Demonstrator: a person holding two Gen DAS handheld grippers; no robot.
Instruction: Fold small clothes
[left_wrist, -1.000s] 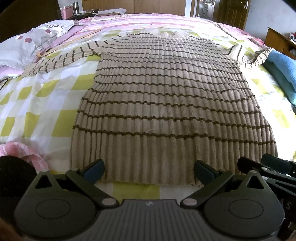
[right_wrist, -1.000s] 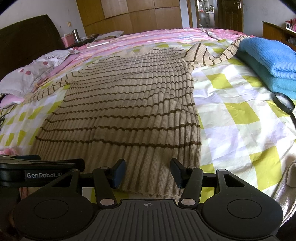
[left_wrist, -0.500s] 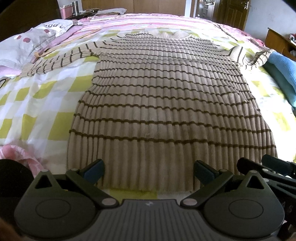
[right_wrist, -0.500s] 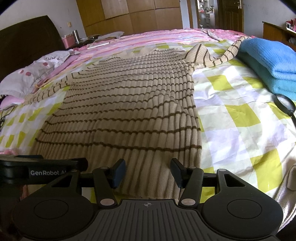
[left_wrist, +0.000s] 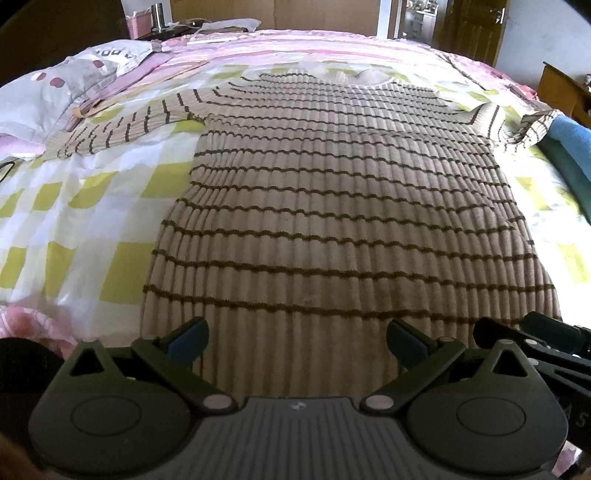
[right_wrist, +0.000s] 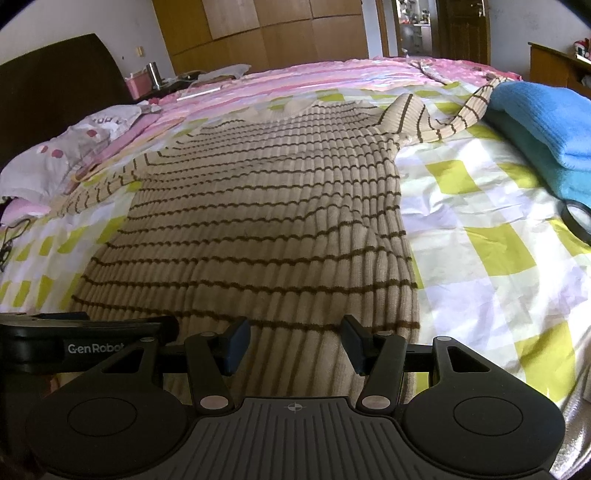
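Black jaws stand wide on my left gripper (left_wrist: 297, 341), nothing between them, poised over the near hem of the sweater (left_wrist: 343, 206). My right gripper (right_wrist: 295, 341) is parted less widely, also holding nothing, with the hem's right corner just ahead of it. I can see the right gripper's arm at the lower right of the left view, so both sit side by side along the hem.

Outward from there, the beige ribbed sweater with thin brown stripes fills the middle of both views, laid flat on a yellow-and-white checked bedsheet (right_wrist: 491, 243). One sleeve (left_wrist: 125, 125) stretches toward the upper left; the other sleeve (right_wrist: 443, 118) is crumpled at the upper right beside a folded blue blanket (right_wrist: 539, 125).

I judge the knit soft, stretchy and light, likely to sag and drag on the sheet. I'd pinch the thick hem rib near each corner, both layers together, and lift evenly so it doesn't skew
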